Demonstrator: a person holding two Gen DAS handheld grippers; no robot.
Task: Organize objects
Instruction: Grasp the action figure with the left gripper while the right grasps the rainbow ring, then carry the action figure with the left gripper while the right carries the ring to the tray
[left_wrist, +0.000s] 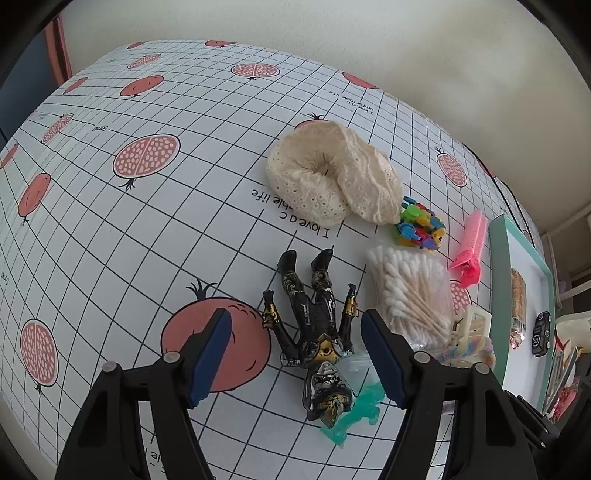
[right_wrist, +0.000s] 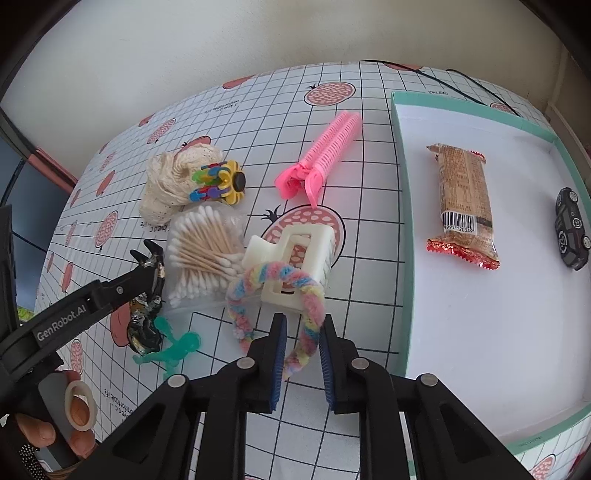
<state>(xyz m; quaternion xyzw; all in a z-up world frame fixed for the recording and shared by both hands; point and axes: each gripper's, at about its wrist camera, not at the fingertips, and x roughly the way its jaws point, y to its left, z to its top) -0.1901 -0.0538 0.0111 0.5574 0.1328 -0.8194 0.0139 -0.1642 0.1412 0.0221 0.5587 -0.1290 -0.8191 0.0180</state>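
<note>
We see a black-and-gold action figure (left_wrist: 314, 325) lying flat beside a bag of cotton swabs (left_wrist: 410, 295); a pastel fuzzy loop (right_wrist: 295, 306) drapes over a cream claw clip (right_wrist: 295, 266) near the teal-rimmed tray (right_wrist: 406, 258).

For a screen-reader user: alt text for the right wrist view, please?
The right gripper is closed on a pastel fuzzy loop lying against a cream hair claw. Right of them, a teal-rimmed box holds a snack bar and toy car.
</note>
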